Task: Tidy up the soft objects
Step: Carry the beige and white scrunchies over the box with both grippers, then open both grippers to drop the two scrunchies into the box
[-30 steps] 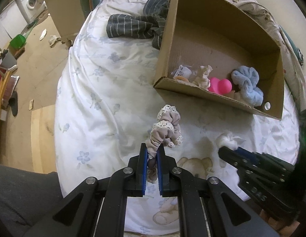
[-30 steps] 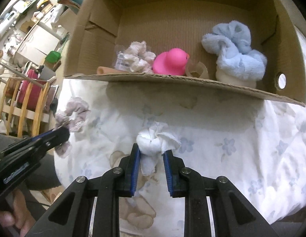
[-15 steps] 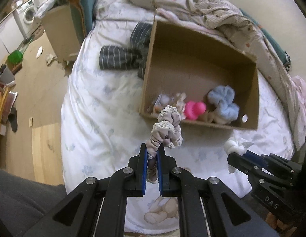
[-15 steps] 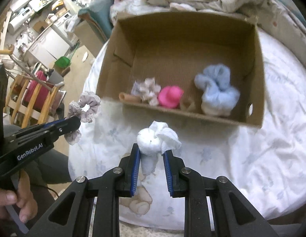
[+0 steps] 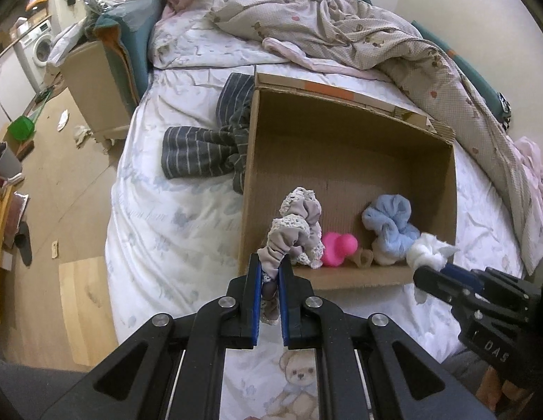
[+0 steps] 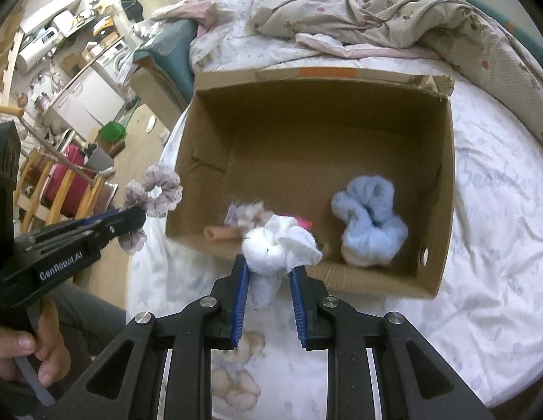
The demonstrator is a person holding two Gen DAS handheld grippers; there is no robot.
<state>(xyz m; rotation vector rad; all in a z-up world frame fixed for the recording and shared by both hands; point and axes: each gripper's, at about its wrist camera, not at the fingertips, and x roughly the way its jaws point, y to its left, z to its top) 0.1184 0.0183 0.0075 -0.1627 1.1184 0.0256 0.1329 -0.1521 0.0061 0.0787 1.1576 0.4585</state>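
**Two scrunchies held above the bed, box waiting beyond**

The left gripper (image 5: 270, 267) was clenched on a mauve lace-trimmed scrunchie (image 5: 299, 231), its blue pads pinching a fold of the fabric while the rest of the loop stood up past the fingertips. In the right wrist view the same scrunchie (image 6: 156, 192) showed as a ring hanging clear of the bedsheet, just outside the left wall of the cardboard box (image 6: 187, 161). A hand (image 6: 22, 357) gripped the handle of that tool at the lower left.

The right gripper (image 6: 269, 266) was closed on a white scrunchie (image 6: 278, 245), bunched between its pads and bulging above them; a tail of the fabric hung down between the fingers. From the left wrist view it (image 5: 429, 250) sat at the tip of the other tool, in front of the box's near right corner.

The open box (image 5: 345, 276) lay on a white bedsheet (image 5: 173, 231) printed with pale flowers and a teddy bear. Along its near wall lay a light blue fluffy scrunchie (image 6: 371, 224), a pink rubber duck (image 5: 336, 246), a beige scrunchie (image 6: 250, 211) and a small tan tube (image 6: 220, 232); most of the box floor was bare. A striped grey garment (image 5: 205, 154) lay against the box's left side, and a rumpled patterned quilt (image 5: 359, 35) was heaped behind it.
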